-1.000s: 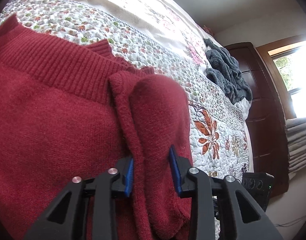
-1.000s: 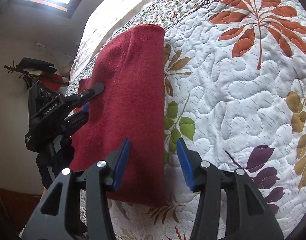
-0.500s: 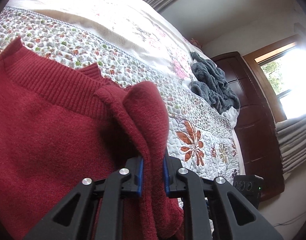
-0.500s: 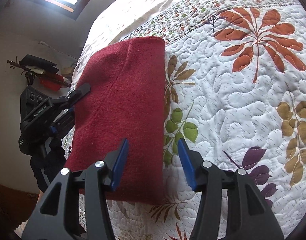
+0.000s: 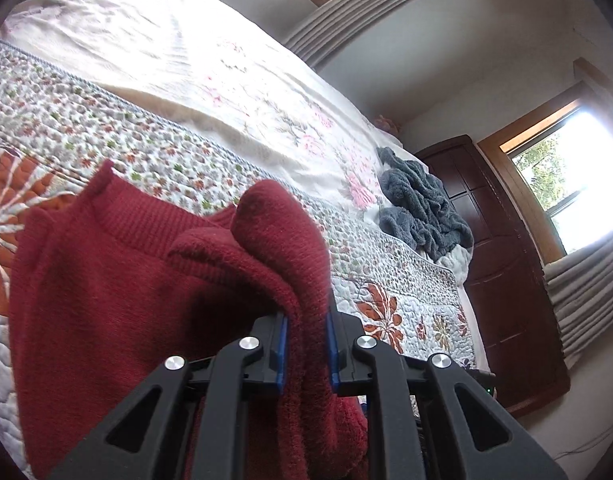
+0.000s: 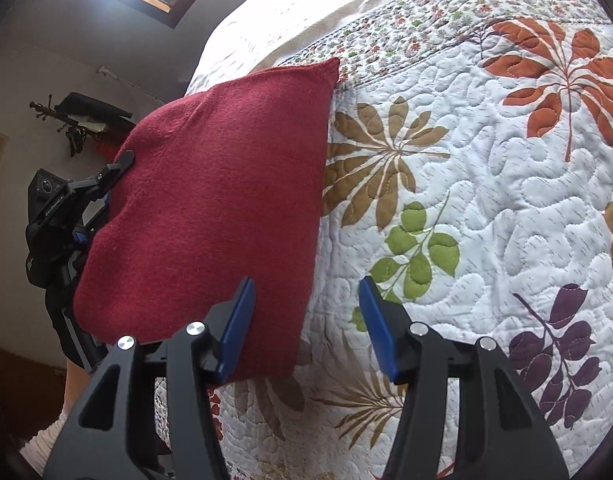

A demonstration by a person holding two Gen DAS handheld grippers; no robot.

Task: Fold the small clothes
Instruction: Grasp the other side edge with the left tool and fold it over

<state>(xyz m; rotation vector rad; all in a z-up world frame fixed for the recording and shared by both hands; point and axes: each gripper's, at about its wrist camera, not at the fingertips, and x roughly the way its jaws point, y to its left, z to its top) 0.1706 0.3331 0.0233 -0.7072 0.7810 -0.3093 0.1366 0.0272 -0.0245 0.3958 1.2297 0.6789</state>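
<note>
Since a second ago my left gripper (image 5: 306, 350) has clamped down on a fold of the red sweater (image 5: 106, 300) and lifted it; that edge now bunches up off the floral quilt (image 5: 406, 300). My right gripper (image 6: 306, 320) sits with jaws wide apart, near edge of the sweater (image 6: 226, 200) between them, gripping nothing. Sweater's far part lies on the quilt (image 6: 486, 200). Grey blanket (image 5: 422, 208) far right; probably the bed's edge there.
</note>
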